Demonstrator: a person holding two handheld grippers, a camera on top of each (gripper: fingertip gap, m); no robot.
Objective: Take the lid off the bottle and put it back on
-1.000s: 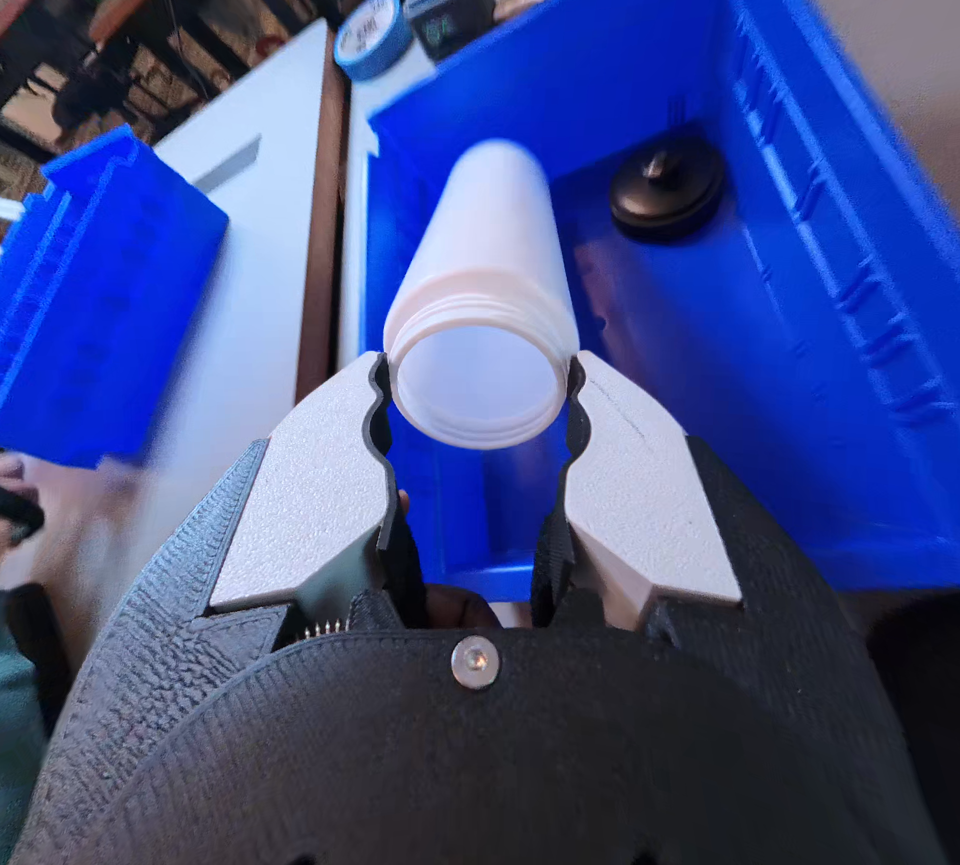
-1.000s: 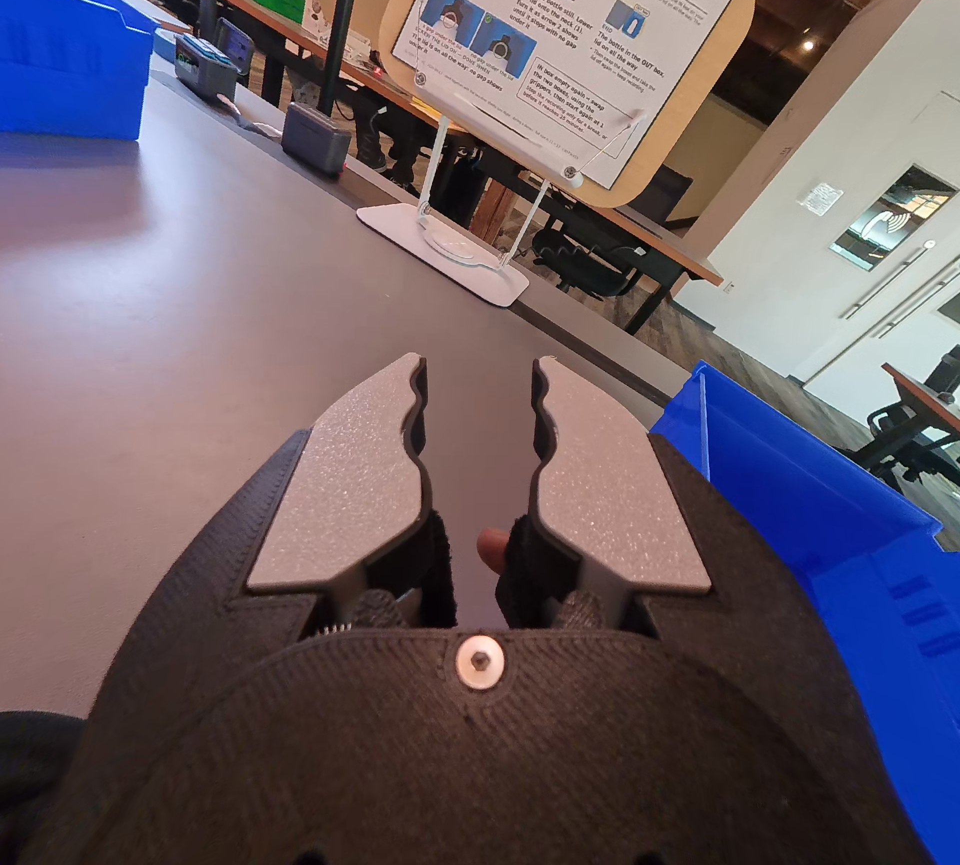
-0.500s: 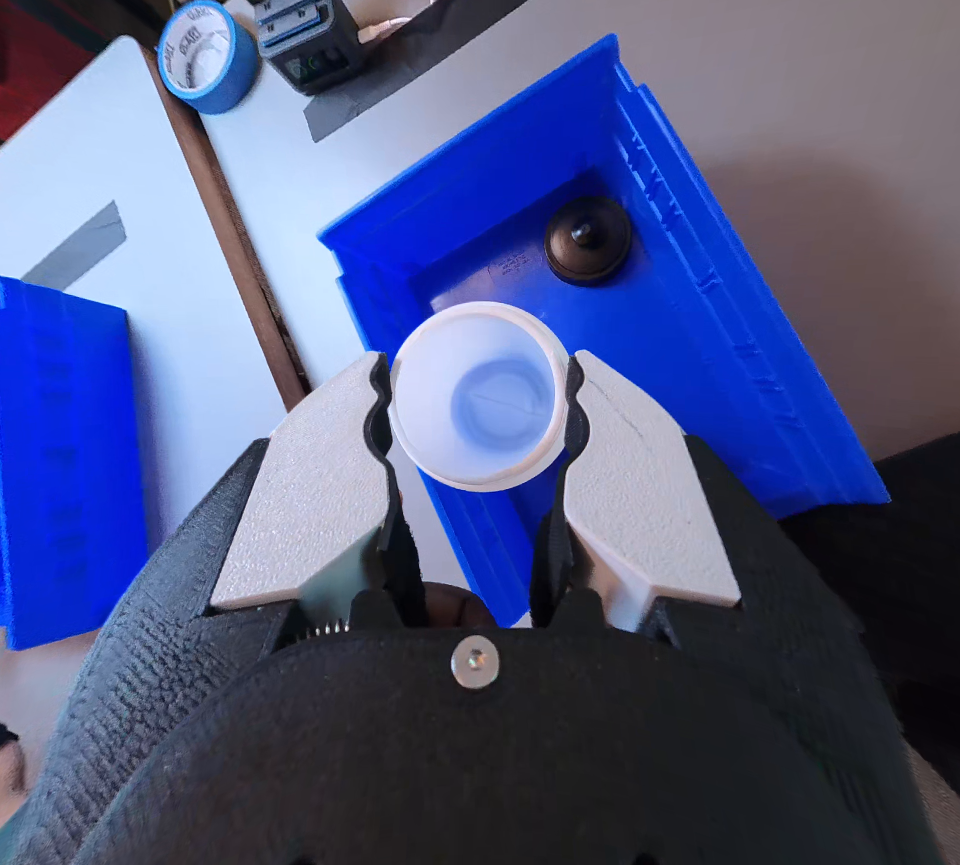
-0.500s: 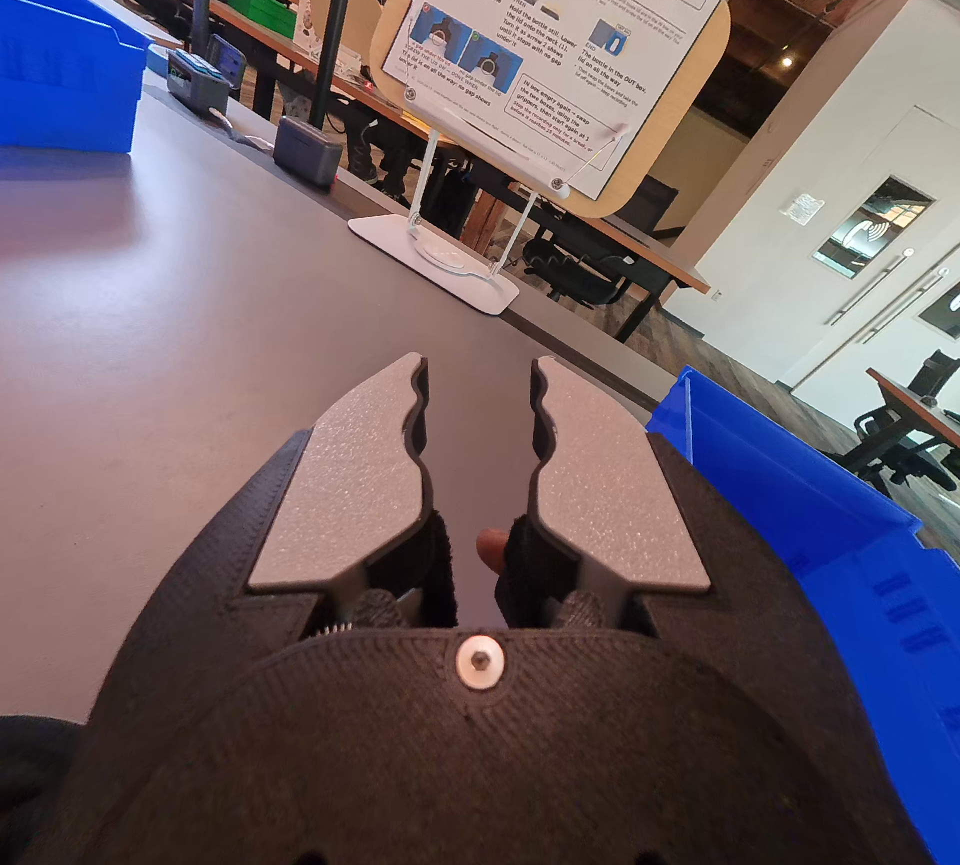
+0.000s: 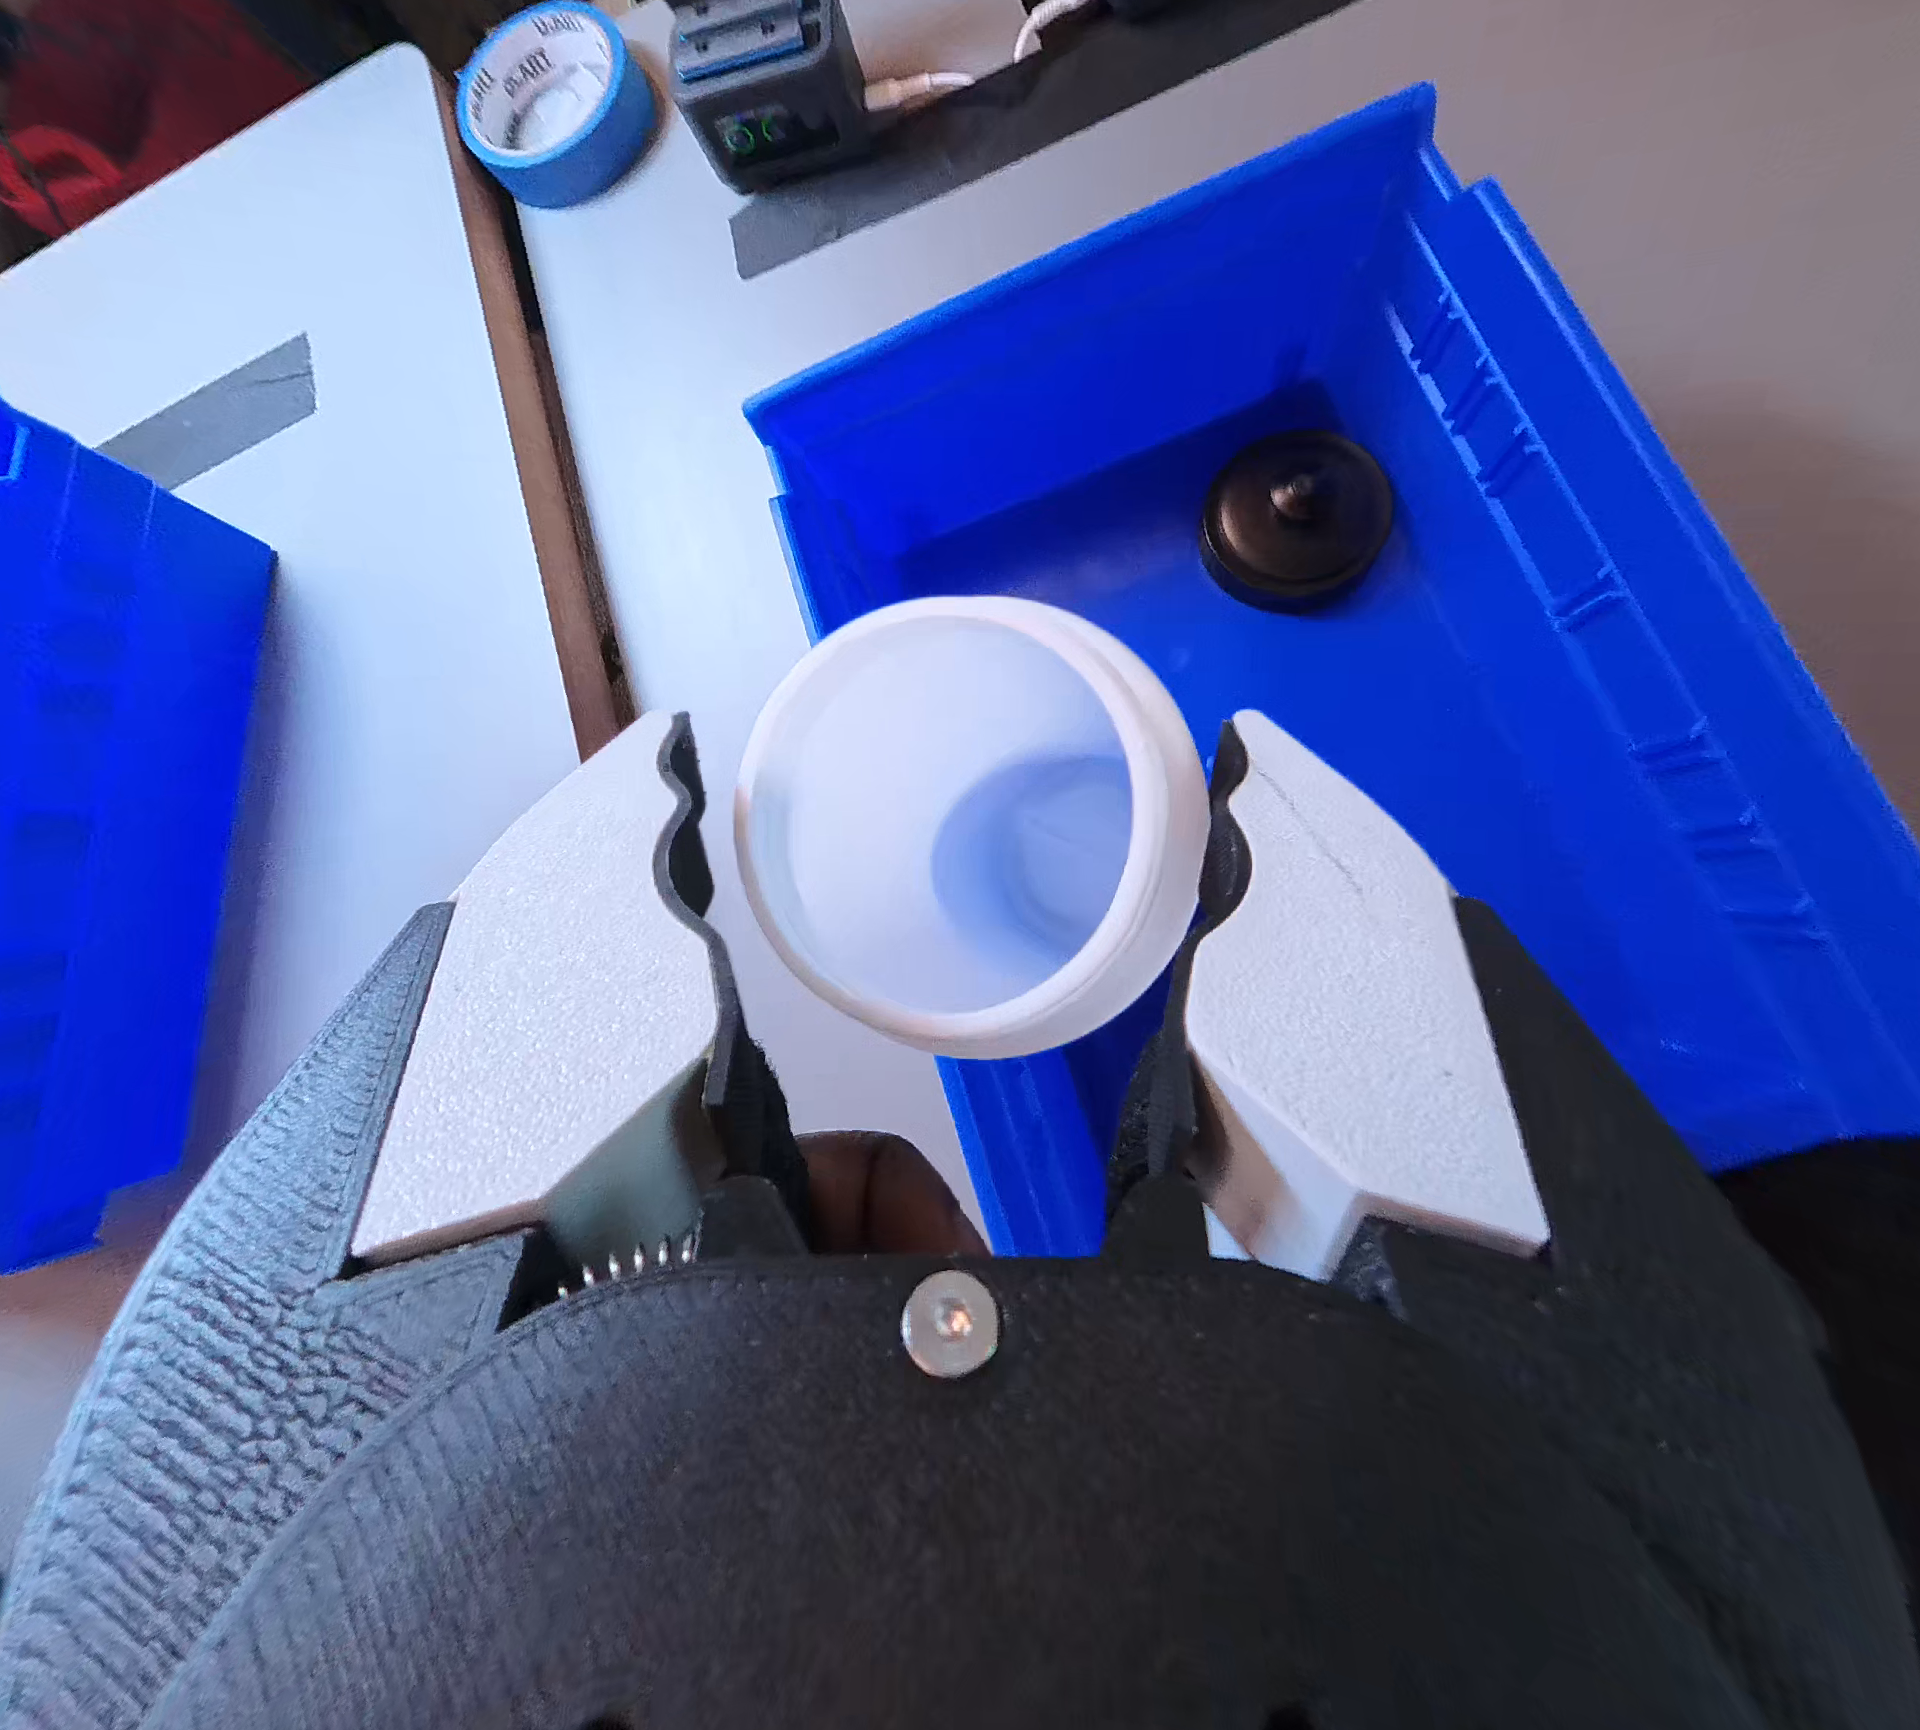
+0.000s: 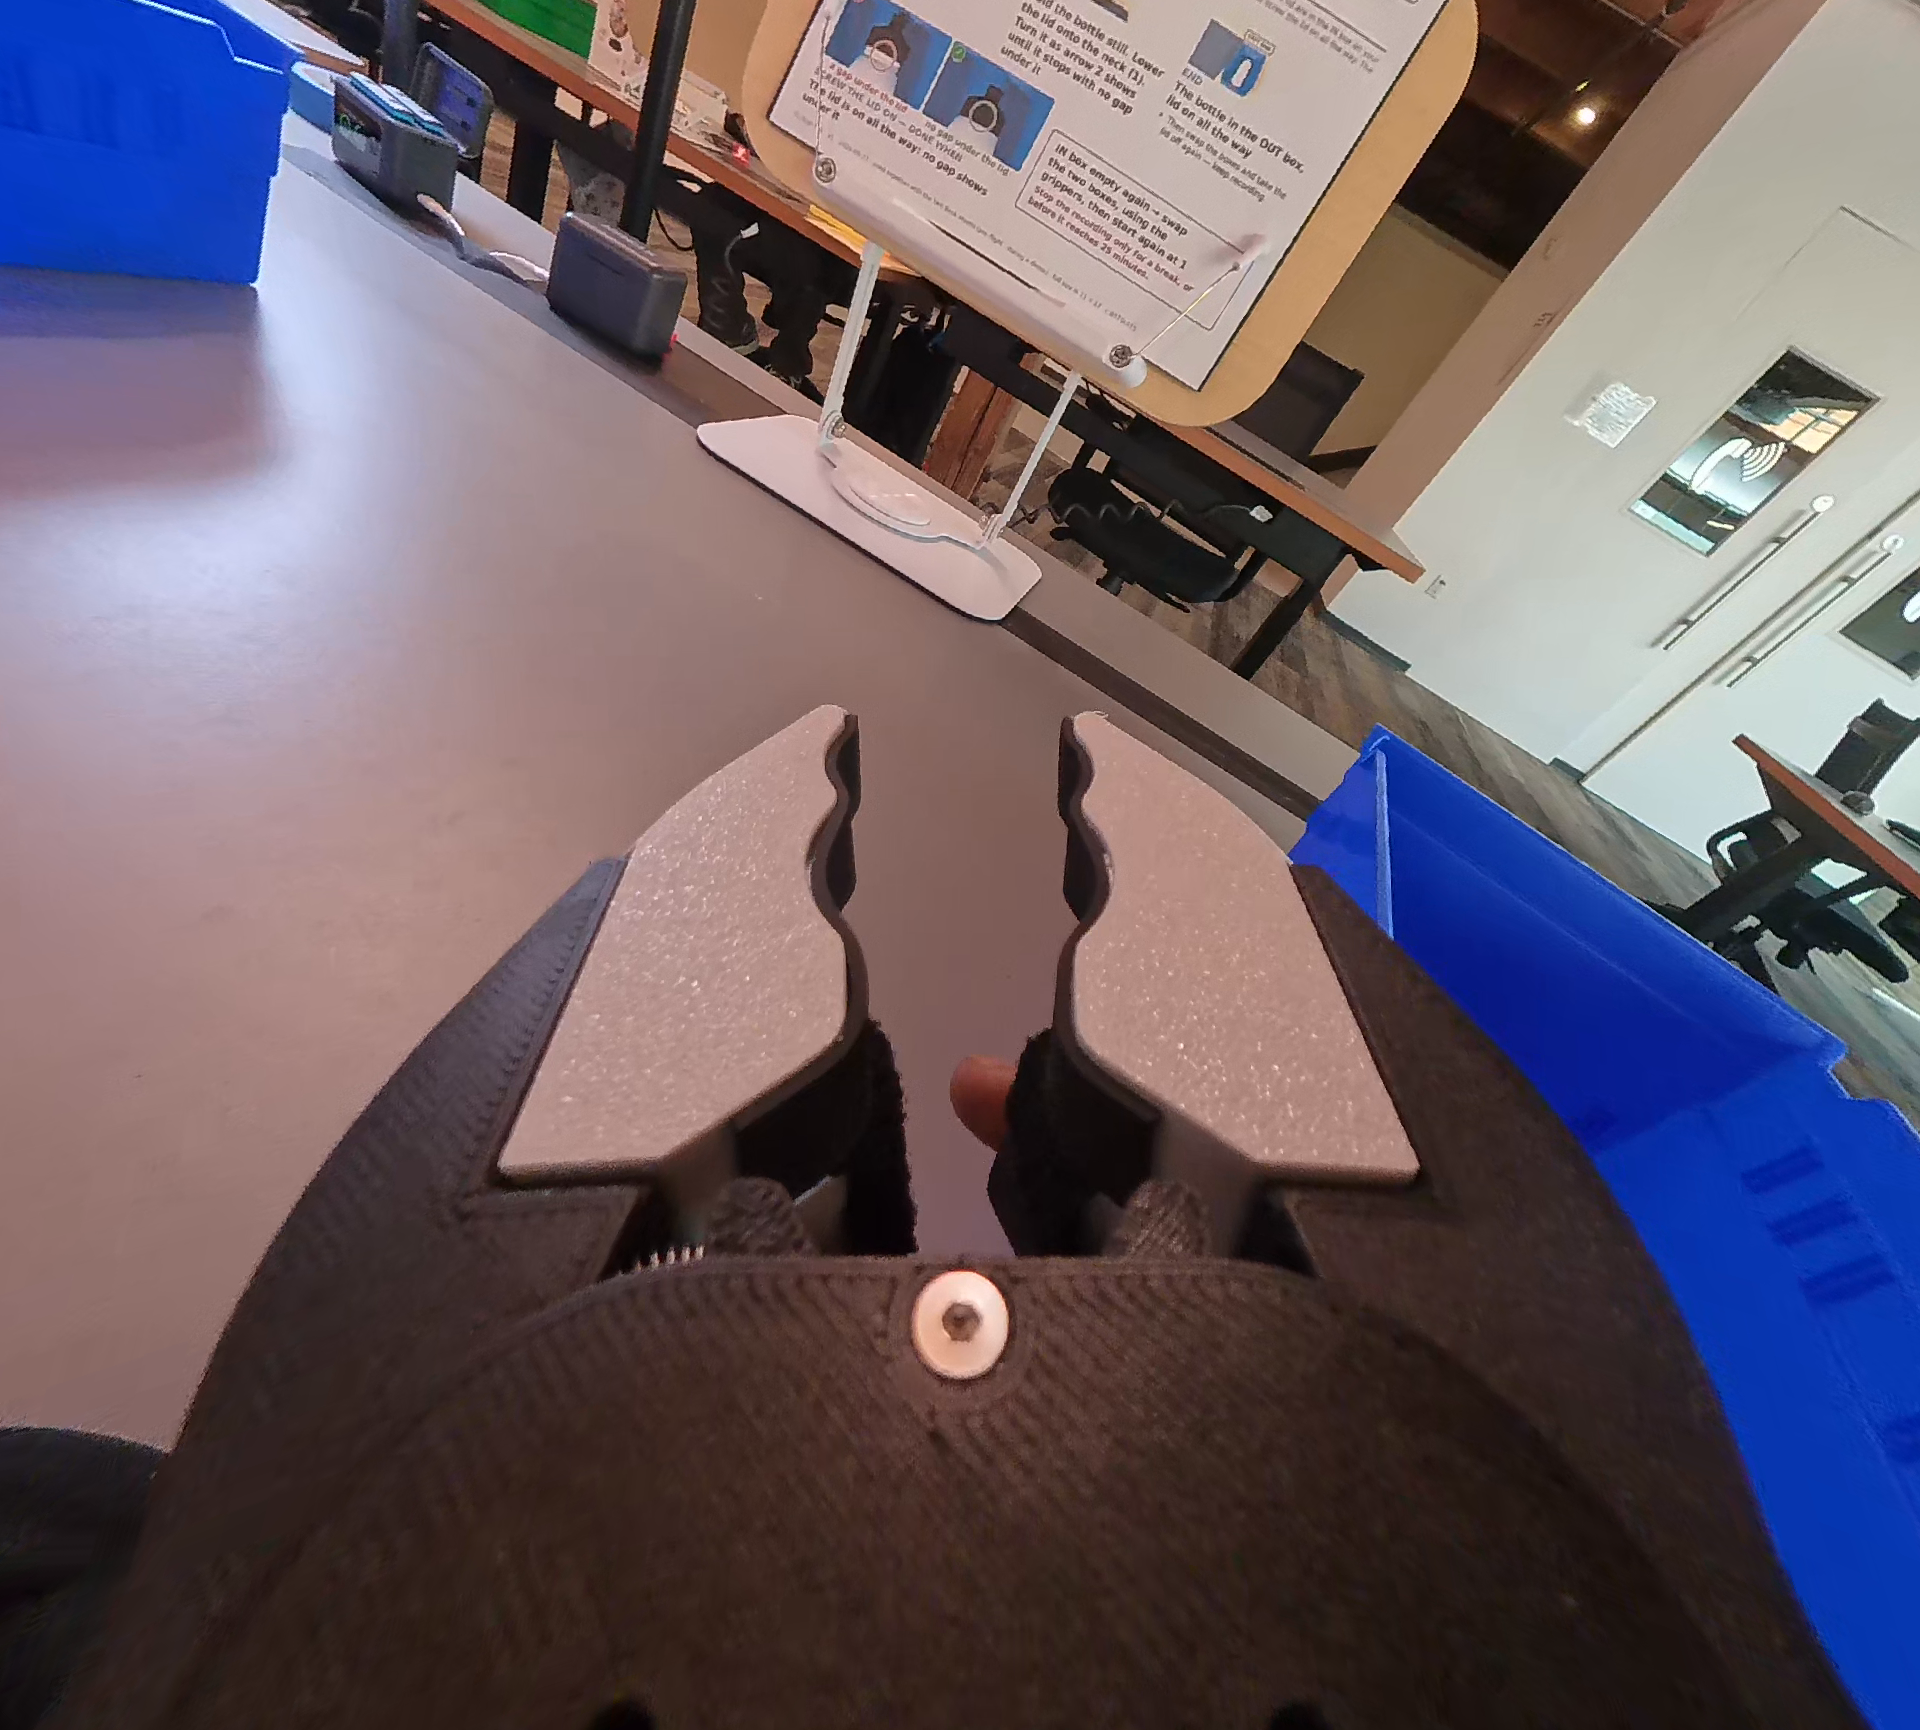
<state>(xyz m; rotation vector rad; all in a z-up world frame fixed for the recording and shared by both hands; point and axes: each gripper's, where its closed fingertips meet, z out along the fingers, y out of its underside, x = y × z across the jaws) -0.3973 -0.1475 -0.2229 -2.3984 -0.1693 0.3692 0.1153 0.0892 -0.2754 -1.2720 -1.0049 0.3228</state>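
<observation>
Two tools are under my hands, and I take them from left to right. In the left wrist view, a blue bin (image 5: pixel 94 807) sits at nine o'clock on the pale tabletop (image 5: pixel 395 600), with a roll of blue tape (image 5: pixel 556 103) at eleven and a small dark device (image 5: pixel 764 75) just beside it. My left tool (image 5: pixel 951 833) stands wide around the white bottle (image 5: pixel 971 823): there is a clear gap at the left finger, while the right finger sits at the rim or very close (I cannot tell whether it touches). The bottle has no lid on, and I look straight down its open mouth. It is over the near end of a second blue bin (image 5: pixel 1558 745). The black lid (image 5: pixel 1296 519) lies on that bin's floor at one o'clock, well apart from the bottle.

In the right wrist view, my right tool (image 6: pixel 958 833) is parted narrowly and holds nothing, low over a dark tabletop (image 6: pixel 364 641). A paper sheet on a stand (image 6: pixel 1091 70) is at twelve o'clock, and a blue bin's corner (image 6: pixel 1558 1005) is at three.
</observation>
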